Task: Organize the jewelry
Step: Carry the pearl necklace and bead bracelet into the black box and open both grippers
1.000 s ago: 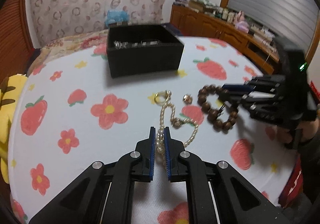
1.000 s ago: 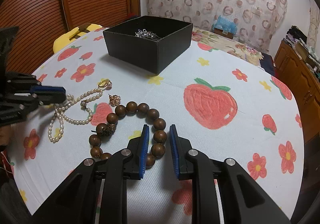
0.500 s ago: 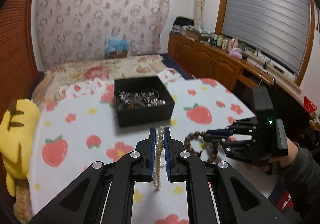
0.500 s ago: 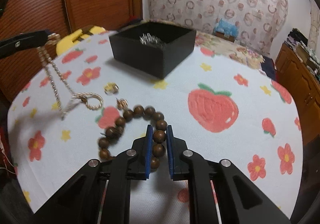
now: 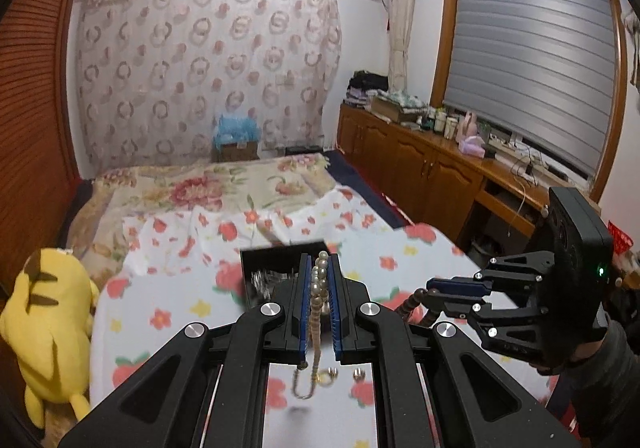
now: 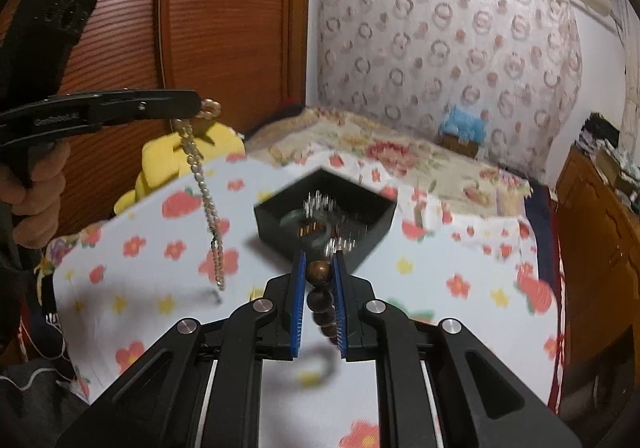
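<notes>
Left wrist view: the left gripper is clenched on a white pearl necklace dangling above the table, while the right gripper pinches a brown wooden bead bracelet. Both hang short of the black square box. Carry each strand over the opening and let its tail settle inside before releasing.

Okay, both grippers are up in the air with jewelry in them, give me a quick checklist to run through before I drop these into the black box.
1. Left gripper clamped on the pearl necklace: ok.
2. Right gripper clamped on the wooden bead bracelet: ok.
3. Necklace hangs clear of the tablecloth: ok, its tail dangles free in the right wrist view.
4. Black box open, with room inside: ok, though some silver pieces already lie in it.
5. Either piece directly above the box: cannot tell.
6. Small gold pieces remaining on the table: not ok, still to collect.
</notes>
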